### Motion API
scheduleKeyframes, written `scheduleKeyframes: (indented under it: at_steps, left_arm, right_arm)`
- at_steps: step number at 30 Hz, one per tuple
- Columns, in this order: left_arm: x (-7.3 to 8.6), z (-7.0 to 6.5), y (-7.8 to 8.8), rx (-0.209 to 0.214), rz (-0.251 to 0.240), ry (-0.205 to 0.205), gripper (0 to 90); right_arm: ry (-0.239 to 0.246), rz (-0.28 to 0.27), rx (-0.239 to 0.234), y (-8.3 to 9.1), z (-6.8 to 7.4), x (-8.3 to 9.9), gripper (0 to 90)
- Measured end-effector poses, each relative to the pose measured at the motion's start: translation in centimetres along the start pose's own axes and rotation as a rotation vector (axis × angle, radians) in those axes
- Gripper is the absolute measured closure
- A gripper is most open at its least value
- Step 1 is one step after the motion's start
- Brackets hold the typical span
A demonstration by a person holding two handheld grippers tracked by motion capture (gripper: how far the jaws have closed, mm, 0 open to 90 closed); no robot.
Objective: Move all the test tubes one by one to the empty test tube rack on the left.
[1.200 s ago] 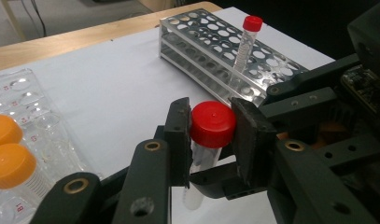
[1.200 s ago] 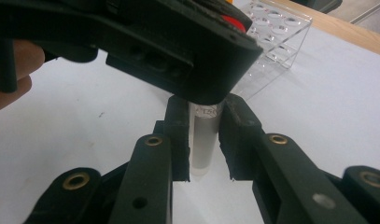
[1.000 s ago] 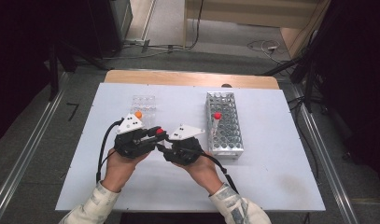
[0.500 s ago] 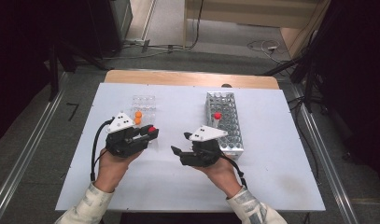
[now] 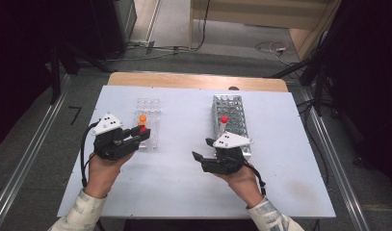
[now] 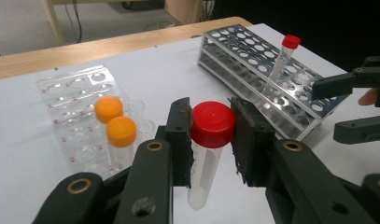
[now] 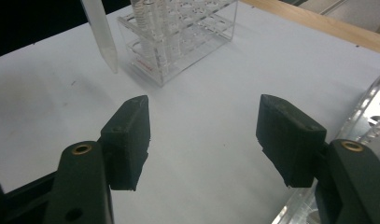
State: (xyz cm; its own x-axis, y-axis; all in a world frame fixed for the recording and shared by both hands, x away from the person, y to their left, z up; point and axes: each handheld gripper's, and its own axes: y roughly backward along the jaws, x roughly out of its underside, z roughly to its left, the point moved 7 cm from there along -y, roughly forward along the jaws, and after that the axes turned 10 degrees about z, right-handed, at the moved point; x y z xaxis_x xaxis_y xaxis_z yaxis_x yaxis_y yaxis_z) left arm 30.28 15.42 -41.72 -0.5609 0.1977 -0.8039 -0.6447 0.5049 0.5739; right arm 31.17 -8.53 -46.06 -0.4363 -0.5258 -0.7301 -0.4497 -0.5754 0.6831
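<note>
High view: left gripper [image 5: 142, 132] over the left part of the white table [image 5: 179, 192], jaws clamped on a red-capped tube [image 5: 143, 129], just beside the clear rack [image 5: 149, 104] with an orange-capped tube [image 5: 142, 118] in it. Right gripper [image 5: 197, 160] well apart from the left one, in front of the metal rack [image 5: 232, 103], jaws apart and empty after opening just now. A second red-capped tube [image 5: 224, 120] upright in the metal rack, behind the right gripper.

Left gripper view: pads pressed on both sides of the red-capped tube [image 6: 211, 140], right under its cap, clear body hanging down above the table. To the left, the clear rack [image 6: 68, 86] with two orange-capped tubes [image 6: 108, 108] and [image 6: 121, 131], one just behind the other. Behind, the metal rack [image 6: 234, 49] with the second red-capped tube [image 6: 285, 55] tilted in one hole. At the right edge, the right gripper [image 6: 351, 105] with jaws apart.

Right gripper view: right gripper [image 7: 204, 135] with jaws wide apart, nothing between them, bare table [image 7: 201, 93] below. Farther off, the clear rack [image 7: 178, 51], and left of it the pointed lower end of the held tube [image 7: 101, 32], above the table. Metal rack [image 7: 369, 121] edge at the right.
</note>
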Motion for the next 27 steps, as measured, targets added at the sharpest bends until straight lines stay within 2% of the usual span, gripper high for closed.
scheduleKeyframes:
  at_steps: [15, 27]
  left_arm:
    - [-0.8, 2.5, 2.0, -0.057, -0.028, 0.034, 70.4]
    - [-2.7, 5.3, 1.8, -0.125, -0.032, 0.075, 70.4]
  right_arm:
    - [-0.034, -0.002, 0.029, 1.3, -1.6, 1.3, 33.7]
    - [-0.053, -0.003, 0.034, 1.6, -2.1, 1.7, 33.4]
